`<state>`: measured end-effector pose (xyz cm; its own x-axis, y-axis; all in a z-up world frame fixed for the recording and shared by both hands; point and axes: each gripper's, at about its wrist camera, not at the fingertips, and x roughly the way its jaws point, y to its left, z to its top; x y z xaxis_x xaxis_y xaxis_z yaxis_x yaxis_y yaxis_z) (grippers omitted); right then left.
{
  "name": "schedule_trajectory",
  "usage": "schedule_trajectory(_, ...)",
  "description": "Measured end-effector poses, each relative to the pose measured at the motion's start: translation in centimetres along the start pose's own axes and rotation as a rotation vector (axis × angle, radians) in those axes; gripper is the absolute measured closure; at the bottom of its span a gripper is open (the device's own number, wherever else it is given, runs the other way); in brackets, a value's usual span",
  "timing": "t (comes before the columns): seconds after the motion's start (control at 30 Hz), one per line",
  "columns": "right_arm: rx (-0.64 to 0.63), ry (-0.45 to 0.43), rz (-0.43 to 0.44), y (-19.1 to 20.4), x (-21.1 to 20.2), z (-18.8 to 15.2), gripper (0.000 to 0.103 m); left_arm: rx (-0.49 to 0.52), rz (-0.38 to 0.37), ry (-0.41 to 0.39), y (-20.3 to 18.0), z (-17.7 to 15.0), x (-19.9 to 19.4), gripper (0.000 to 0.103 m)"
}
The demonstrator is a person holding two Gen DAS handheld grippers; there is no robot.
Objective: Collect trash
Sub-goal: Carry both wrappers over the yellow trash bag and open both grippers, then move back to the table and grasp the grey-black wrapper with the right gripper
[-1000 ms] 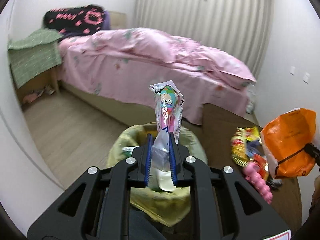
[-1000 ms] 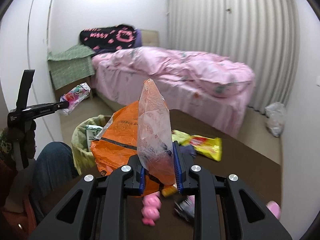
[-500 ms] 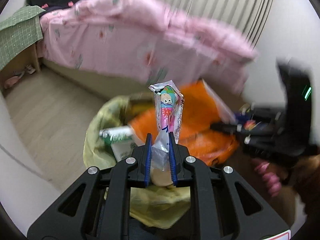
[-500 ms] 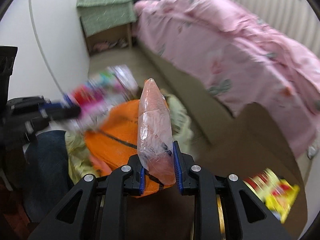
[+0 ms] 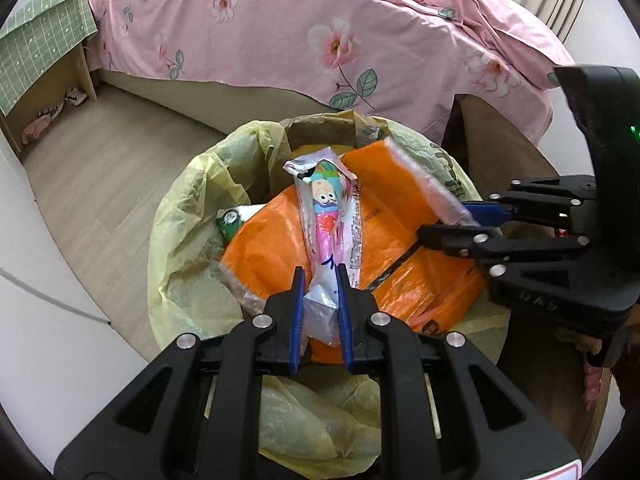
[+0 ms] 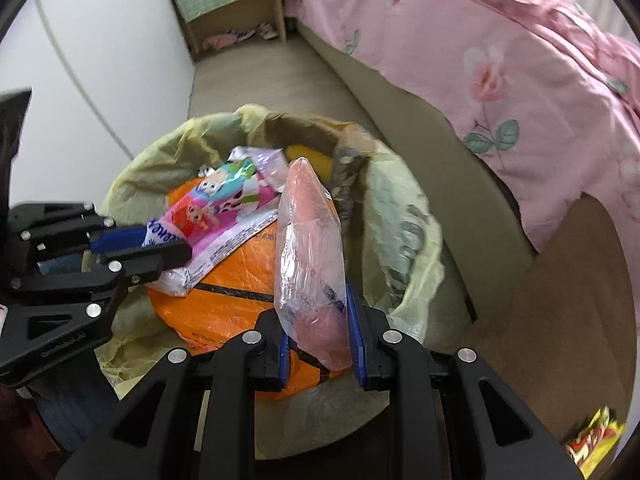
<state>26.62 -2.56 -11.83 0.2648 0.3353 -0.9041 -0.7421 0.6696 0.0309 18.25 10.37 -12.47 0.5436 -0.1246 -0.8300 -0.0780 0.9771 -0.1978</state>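
A bin lined with a yellow bag [image 5: 188,200] stands on the floor beside the bed. My left gripper [image 5: 320,270] is shut on a cartoon-printed wrapper [image 5: 326,208], which hangs just above the bin's mouth. In the right wrist view, my right gripper [image 6: 316,308] is shut on the clear end of an orange plastic bag [image 6: 232,292]. That bag's body lies across the bin liner [image 6: 412,248]. The cartoon wrapper [image 6: 216,204] rests over the orange bag [image 5: 272,248]. Each view also shows the other tool: the right gripper [image 5: 448,222] and the left gripper [image 6: 164,242].
A bed under a pink flowered cover [image 5: 320,40] runs behind the bin. A brown table [image 6: 560,300] lies to the right, with a yellow snack packet [image 6: 592,440] on it. A nightstand with a green cloth [image 5: 44,52] stands at the far left.
Both grippers have sunk and tipped downward over the bin. The right one swung in from the table side, bringing the orange bag onto the bin's mouth. Both grips are unchanged.
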Motion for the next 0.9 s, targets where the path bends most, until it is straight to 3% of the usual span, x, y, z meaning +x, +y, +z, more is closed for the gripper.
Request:
schedule_trajectory(0.6, 0.133, -0.189, 0.005, 0.6, -4.3, -2.9, 0.079, -0.084, -0.065, -0.072, 1.4, 0.0, -1.3, 0.088)
schedule_trajectory(0.7, 0.148, -0.175, 0.020, 0.6, -3.9, -2.9, 0.076, -0.061, -0.072, -0.077, 1.0, -0.2, -1.6, 0.083)
schedule_trajectory(0.9, 0.170, -0.223, 0.006, 0.3, -5.8, -3.6, 0.054, -0.140, -0.059, -0.139, 1.7, -0.7, -3.7, 0.060)
